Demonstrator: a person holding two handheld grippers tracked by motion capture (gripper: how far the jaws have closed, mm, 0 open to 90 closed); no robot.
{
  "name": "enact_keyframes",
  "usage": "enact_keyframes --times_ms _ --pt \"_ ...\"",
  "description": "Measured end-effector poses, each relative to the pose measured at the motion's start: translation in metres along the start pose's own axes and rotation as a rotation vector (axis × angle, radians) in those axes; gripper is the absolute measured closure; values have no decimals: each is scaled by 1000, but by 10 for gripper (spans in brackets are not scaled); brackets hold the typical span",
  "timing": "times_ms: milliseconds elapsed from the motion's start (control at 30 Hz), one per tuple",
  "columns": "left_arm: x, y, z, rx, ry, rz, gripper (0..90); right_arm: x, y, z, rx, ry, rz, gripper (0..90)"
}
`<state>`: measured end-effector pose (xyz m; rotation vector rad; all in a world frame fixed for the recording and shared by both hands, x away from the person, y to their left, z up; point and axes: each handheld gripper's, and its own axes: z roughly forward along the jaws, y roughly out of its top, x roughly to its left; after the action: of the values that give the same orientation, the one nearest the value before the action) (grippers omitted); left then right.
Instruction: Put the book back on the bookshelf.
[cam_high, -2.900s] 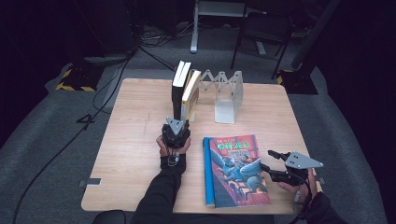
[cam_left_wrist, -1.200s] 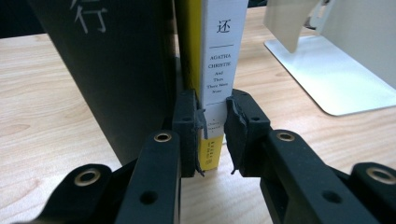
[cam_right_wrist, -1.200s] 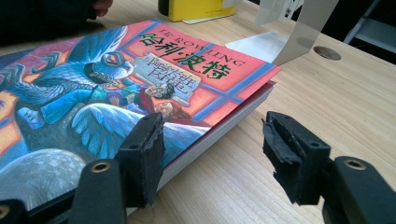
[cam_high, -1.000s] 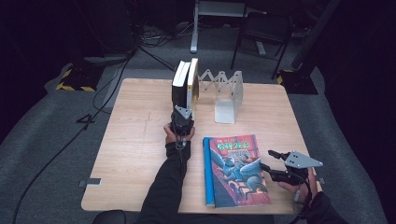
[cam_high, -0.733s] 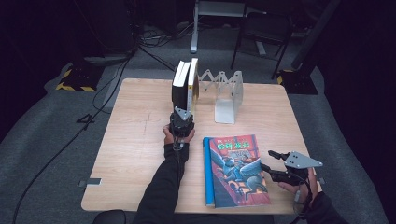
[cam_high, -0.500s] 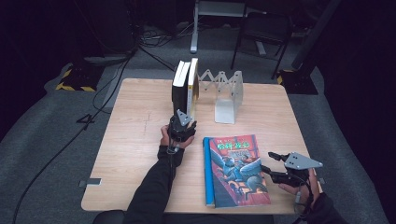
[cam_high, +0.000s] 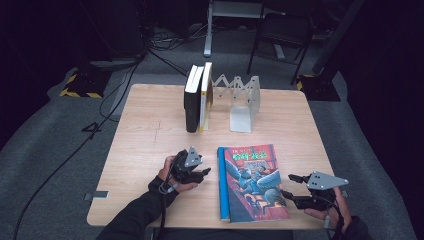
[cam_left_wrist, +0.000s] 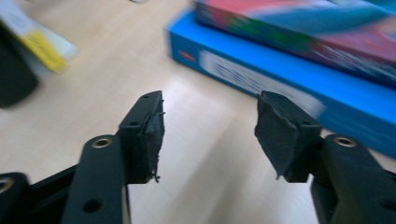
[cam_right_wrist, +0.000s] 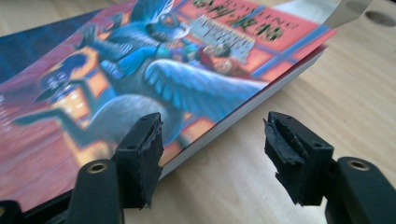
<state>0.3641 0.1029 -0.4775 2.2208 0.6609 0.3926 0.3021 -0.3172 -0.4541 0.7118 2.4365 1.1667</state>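
I see a dark room around my wooden table (cam_high: 150, 125), where the flat colourful book (cam_high: 252, 182) lies between my left gripper (cam_high: 202, 172) and right gripper (cam_high: 295, 187), both with jaws apart, empty, facing its edges.

A thick paperback book (cam_high: 252, 181) lies flat on the wooden counter (cam_high: 145, 135), cover up, in the near right part. Its cover is red and orange with a blue winged creature and a title panel of Chinese characters near the far edge. The spine, bright blue with a white label, runs along its left side. The book is closed, its long edges running near to far, square with the counter's edge.
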Motion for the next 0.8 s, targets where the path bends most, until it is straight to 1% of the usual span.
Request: enact_keyframes --times_ms 33,67,100,133,167,200,233,267,300,367,400,433,467,500,533,567,600,633,667,733,767,800 --pt "-4 -4 -4 6 -5 5 398 1 -1 -1 7 15 9 356" --pt "-8 -8 -8 10 -18 19 398 1 -1 -1 7 15 9 356" --pt "-13 -12 -11 10 -27 32 389 2 -2 -3 14 30 22 351" --pt "-18 -16 -15 16 -18 44 380 3 -4 -4 21 40 23 349" --pt "-22 -20 -16 28 -21 48 370 5 -6 -6 30 43 18 345" --pt "-26 -22 -17 49 -13 57 356 6 -7 -8 36 49 21 345" --pt "-30 -24 -19 63 -10 58 338 7 -8 -10 39 53 31 345" --pt "-33 -27 -20 77 -40 55 315 7 -9 -12 47 52 32 342" --pt "-35 -28 -20 83 -56 52 299 8 -11 -14 62 52 33 345" --pt "-42 -31 -21 104 -97 75 269 9 -16 -18 84 66 33 355" --pt "-42 -31 -21 104 -97 75 256 9 -16 -18 84 66 33 355" --pt "-45 -33 -20 108 -131 80 249 11 -20 -20 96 89 35 372" --pt "-45 -33 -20 108 -131 80 248 12 -21 -21 98 105 33 375" --pt "-48 -33 -16 126 -132 90 241 14 -22 -21 108 134 22 384" --pt "-48 -33 -16 126 -132 90 225 14 -22 -21 108 134 22 384" --pt "-50 -32 -14 139 -123 96 225 15 -23 -21 109 146 13 397" --pt "-49 -32 -13 137 -137 95 226 15 -22 -23 95 178 22 379" --pt "-49 -32 -12 134 -139 94 229 15 -21 -26 69 212 38 382" --pt "-49 -32 -12 134 -142 98 228 15 -19 -28 53 220 44 381" --pt "-49 -32 -10 123 -142 91 219 15 -12 -30 42 200 46 386" --pt "-49 -32 -10 123 -142 91 212 15 -10 -28 37 202 54 387" --pt "-49 -31 -9 123 -144 82 212 15 -10 -28 37 202 54 387"
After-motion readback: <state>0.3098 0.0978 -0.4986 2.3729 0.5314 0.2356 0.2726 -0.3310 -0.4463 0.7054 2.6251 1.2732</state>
